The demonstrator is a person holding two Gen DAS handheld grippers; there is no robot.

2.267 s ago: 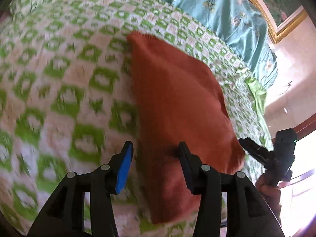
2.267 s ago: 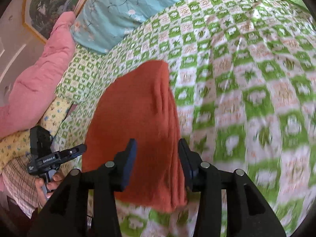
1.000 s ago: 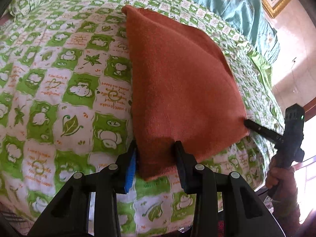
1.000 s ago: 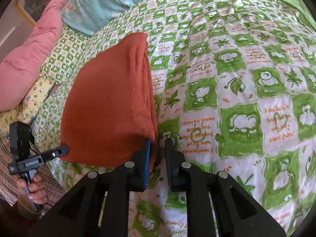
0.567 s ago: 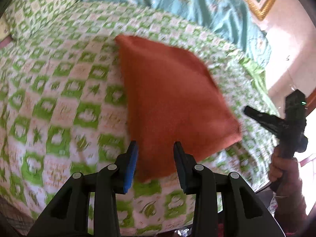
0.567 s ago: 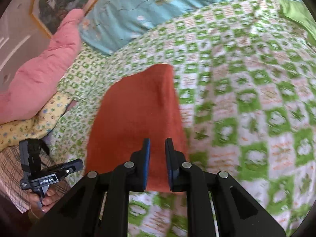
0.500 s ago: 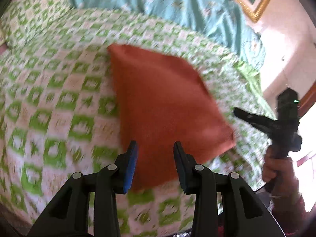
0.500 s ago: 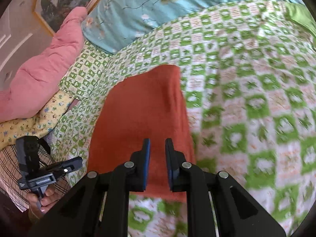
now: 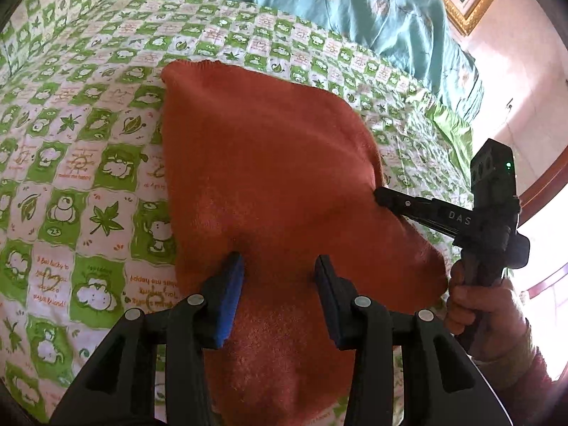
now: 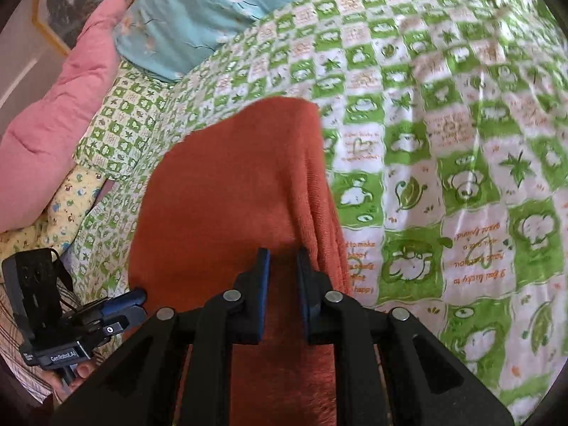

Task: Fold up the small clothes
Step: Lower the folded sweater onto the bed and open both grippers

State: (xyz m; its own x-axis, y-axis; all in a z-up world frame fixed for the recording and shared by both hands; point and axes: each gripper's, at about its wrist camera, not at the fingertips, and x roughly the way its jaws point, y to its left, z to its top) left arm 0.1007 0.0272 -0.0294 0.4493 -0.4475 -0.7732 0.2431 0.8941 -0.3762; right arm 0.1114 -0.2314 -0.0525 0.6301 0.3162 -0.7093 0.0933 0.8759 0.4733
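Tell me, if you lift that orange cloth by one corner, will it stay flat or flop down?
It would probably flop: the orange cloth looks soft and fuzzy, and it lies in folded layers that could slide open. It likely is not slippery, since its nap looks rough. It seems light, as it drapes over the green checked bedspread.

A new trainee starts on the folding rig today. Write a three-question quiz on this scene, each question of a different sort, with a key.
1. True or false: the orange cloth lies on the green-checked bedspread.
2. In the right wrist view, the big plain cushion at the far left is: A) white B) pink C) black.
3. Fill in: the ___ gripper's jaws stand wider apart than the other's.

Key
1. True.
2. B.
3. Left: the left gripper shows a wide gap over the cloth, and the right gripper shows only a narrow one.
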